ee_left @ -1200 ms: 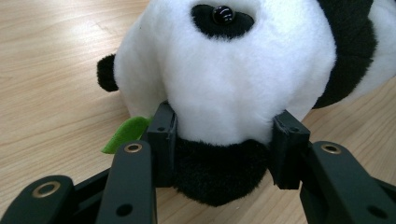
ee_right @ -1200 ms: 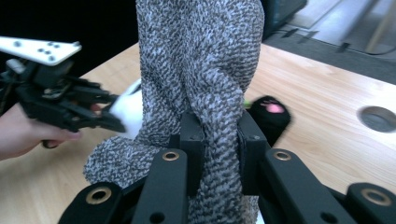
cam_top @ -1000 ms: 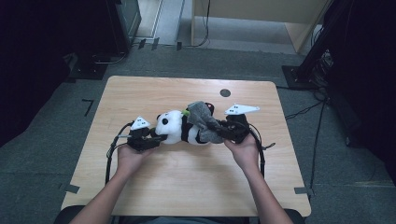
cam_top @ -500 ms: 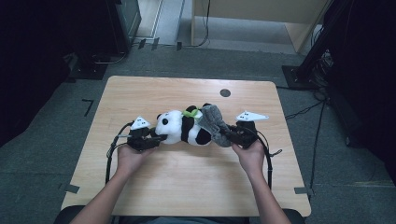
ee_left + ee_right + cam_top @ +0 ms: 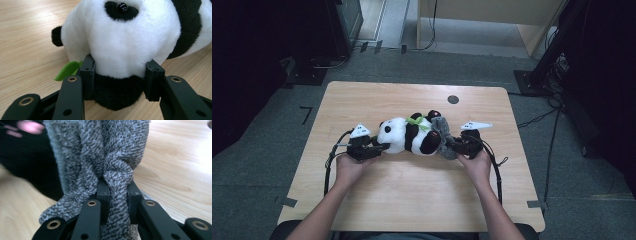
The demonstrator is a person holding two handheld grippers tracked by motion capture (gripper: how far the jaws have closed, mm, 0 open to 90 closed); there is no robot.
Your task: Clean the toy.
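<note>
Grey knit cloth (image 5: 443, 142) and a plush panda (image 5: 409, 136) lie together across the middle of the tabletop (image 5: 412, 200) as we look down from the high view. We have the left gripper (image 5: 379, 146) at the panda's head end and the right gripper (image 5: 451, 145) at the cloth end, one hand behind each. No box, bin or tray is anywhere on the wood.

Over to the left gripper view: the fingers (image 5: 87, 72) are clamped on the panda (image 5: 125, 45), squeezing white and black fur at the bottom of its face. A green felt leaf (image 5: 67, 70) pokes out beside them, and the toy rests on the tabletop (image 5: 27, 32).

Now the right gripper view: the fingers (image 5: 103, 192) are pinched tight on a bunched fold of the grey knit cloth (image 5: 100, 150). Dark plush with a pink patch (image 5: 27, 127) sits blurred beside it.

We judge the step in hand to be working the knit piece along the toy's rear while the head is pinned. Next, the left must hold firm while the right draws the fabric without letting the fold slip.
</note>
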